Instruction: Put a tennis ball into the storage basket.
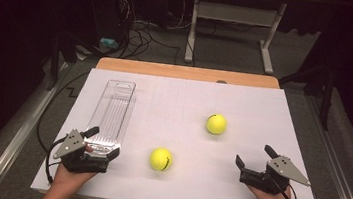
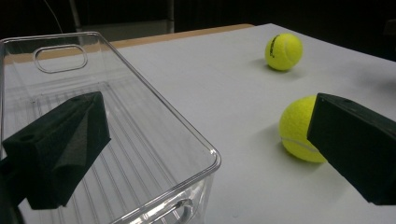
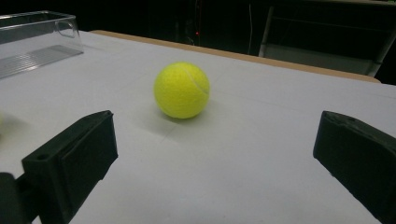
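High view: two tennis balls and one clear bin [image 1: 113,110] on the white worktop [image 1: 235,186]. Taking the bin as landmark: near ball [image 1: 160,159] sits just right of its near end, far ball [image 1: 216,124] well to its right, both outside it. Left hand-held gripper [image 1: 105,144] hovers at the bin's near rim, jaws apart, one jaw over the bin's inside, nothing held. Right hand-held gripper [image 1: 255,156] is far right of the bin, jaws wide apart, empty, facing the far ball. Step looks like the approach before the first pick, probably loading balls into the bin. Next move likely needs the right one to advance and straddle the far ball, then close.
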The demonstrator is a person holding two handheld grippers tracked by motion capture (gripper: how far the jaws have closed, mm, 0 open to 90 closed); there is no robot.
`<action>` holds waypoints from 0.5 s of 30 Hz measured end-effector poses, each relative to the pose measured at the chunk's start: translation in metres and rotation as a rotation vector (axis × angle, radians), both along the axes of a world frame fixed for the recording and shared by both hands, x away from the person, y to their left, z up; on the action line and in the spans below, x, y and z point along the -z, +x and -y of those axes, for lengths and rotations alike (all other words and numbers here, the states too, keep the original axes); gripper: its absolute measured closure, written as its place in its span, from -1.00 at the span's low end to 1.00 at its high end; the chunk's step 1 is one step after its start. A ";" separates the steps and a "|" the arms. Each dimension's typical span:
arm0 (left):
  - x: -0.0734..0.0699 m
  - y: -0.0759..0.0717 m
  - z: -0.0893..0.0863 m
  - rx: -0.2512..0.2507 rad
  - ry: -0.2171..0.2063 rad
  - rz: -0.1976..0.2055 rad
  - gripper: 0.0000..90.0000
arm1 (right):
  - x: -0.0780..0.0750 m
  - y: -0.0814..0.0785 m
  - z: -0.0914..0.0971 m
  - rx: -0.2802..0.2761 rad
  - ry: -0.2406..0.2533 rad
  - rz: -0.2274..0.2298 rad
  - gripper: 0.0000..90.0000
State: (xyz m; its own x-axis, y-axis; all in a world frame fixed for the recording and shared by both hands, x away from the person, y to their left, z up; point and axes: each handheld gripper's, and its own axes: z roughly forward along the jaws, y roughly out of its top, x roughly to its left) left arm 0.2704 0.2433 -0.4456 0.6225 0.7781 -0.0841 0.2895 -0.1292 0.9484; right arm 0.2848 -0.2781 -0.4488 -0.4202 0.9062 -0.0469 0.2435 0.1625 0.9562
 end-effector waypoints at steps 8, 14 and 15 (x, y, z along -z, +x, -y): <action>-0.001 0.002 -0.004 -0.008 -0.011 0.010 -0.99 | 0.001 0.002 -0.001 -0.008 -0.008 0.000 -1.00; -0.001 0.000 -0.007 -0.016 -0.011 -0.004 -0.99 | 0.000 0.001 -0.005 -0.011 -0.016 0.005 -1.00; -0.001 0.000 -0.007 -0.015 -0.011 -0.006 -0.99 | -0.001 0.001 -0.006 -0.012 -0.017 0.004 -1.00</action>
State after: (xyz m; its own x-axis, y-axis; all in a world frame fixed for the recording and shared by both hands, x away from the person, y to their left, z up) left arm 0.2706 0.2501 -0.4445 0.6103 0.7863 -0.0962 0.2969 -0.1144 0.9480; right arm 0.2858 -0.2726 -0.4483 -0.4306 0.9003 -0.0639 0.2374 0.1812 0.9544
